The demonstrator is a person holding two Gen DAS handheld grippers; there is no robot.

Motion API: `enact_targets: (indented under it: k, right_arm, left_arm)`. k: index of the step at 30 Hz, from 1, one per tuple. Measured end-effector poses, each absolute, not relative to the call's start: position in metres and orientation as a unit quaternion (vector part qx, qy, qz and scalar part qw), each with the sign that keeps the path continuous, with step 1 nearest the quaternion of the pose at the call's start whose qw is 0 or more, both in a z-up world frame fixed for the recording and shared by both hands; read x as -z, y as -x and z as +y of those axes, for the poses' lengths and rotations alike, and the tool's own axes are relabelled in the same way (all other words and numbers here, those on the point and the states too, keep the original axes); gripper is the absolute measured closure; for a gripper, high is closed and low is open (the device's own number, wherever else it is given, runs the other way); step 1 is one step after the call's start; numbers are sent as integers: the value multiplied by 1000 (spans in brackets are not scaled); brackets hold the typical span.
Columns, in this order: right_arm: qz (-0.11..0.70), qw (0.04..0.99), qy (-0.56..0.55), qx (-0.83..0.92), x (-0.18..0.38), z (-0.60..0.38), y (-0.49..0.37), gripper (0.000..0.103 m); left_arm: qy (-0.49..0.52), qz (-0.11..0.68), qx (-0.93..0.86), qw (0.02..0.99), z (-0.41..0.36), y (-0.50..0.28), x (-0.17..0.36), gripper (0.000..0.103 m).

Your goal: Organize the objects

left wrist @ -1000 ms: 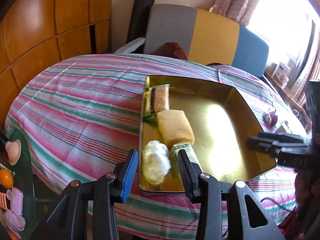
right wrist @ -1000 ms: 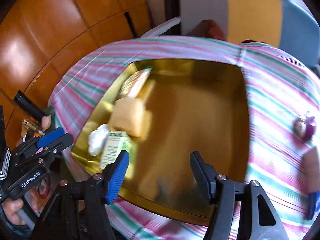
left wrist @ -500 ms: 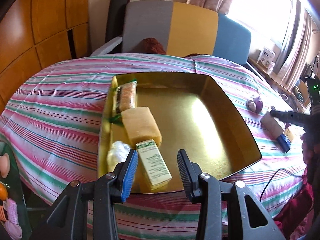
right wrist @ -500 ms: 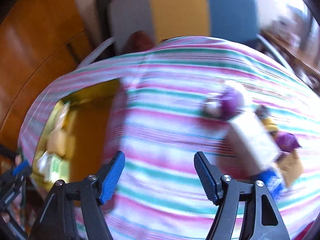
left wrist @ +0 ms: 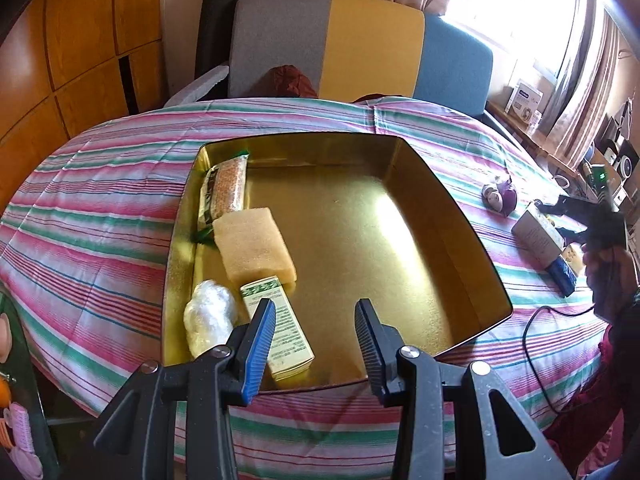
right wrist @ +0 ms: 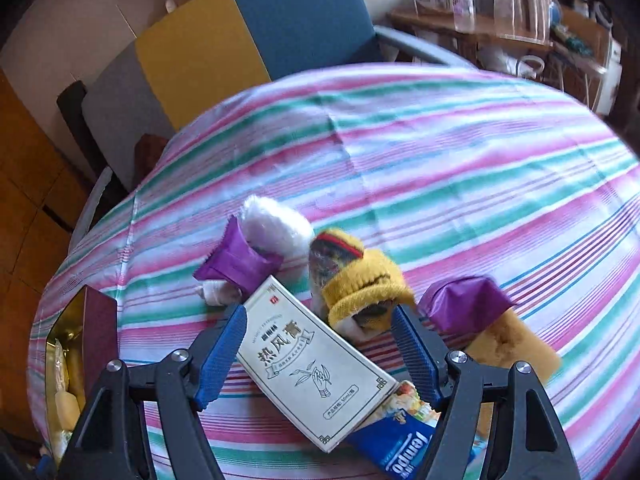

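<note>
A gold tray point(left wrist: 460, 216) sits on the striped tablecloth and holds a snack pack point(left wrist: 226, 186), a yellow sponge point(left wrist: 254, 244), a white plastic wad point(left wrist: 208, 316) and a small green-and-white box point(left wrist: 280, 332). My left gripper point(left wrist: 314, 340) is open and empty over the tray's near edge. My right gripper point(right wrist: 320, 356) is open, its jaws on either side of a white box with Chinese print point(right wrist: 316, 364), not closed on it. Around the box lie a white-and-purple plush point(right wrist: 256, 248), a yellow plush point(right wrist: 360, 284), a purple-and-tan plush point(right wrist: 484, 324) and a blue Tempo tissue pack point(right wrist: 404, 440).
A grey, yellow and blue chair point(left wrist: 360, 48) stands behind the table. A black cable point(left wrist: 540, 332) trails over the right table edge. The tray's corner point(right wrist: 80, 320) shows at the left of the right wrist view. Shelves with clutter point(right wrist: 520, 20) stand far right.
My right gripper has swung from over the tray to the right and come down around the white box. My left gripper has shifted a little to the right over the tray's near edge.
</note>
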State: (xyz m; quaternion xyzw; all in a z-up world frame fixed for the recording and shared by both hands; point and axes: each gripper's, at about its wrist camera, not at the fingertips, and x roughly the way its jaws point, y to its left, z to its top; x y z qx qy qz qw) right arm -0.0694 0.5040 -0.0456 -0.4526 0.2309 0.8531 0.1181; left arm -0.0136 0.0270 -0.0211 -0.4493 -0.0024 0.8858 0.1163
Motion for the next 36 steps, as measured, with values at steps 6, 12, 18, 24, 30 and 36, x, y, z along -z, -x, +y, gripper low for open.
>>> enact_targets:
  k: [6,12,18,24,30,36]
  right_arm:
    - [206,15,492,-846,51,465,76,29]
    - [194,41,499,-844,56,468,76,25]
    - [217,73,475,-849,48,484,73,20]
    - [239,123,447,-853,39,503,65,20]
    - [250,132,430,-857,33,510,63,20]
    - [259,122,425,-859,32,511,64,20]
  left_arm:
    - [456,0,-879,139,46,25,18,62]
    - [443,17,-879,176,81,36,4,62]
    - [440,24,-873,208,117,52,-8,62]
    - [451,34,-857,248,168,79,-17,62]
    - [484,33,-834,263,231,124,-8,67]
    - [523,19,-815,249,282,175,30,68]
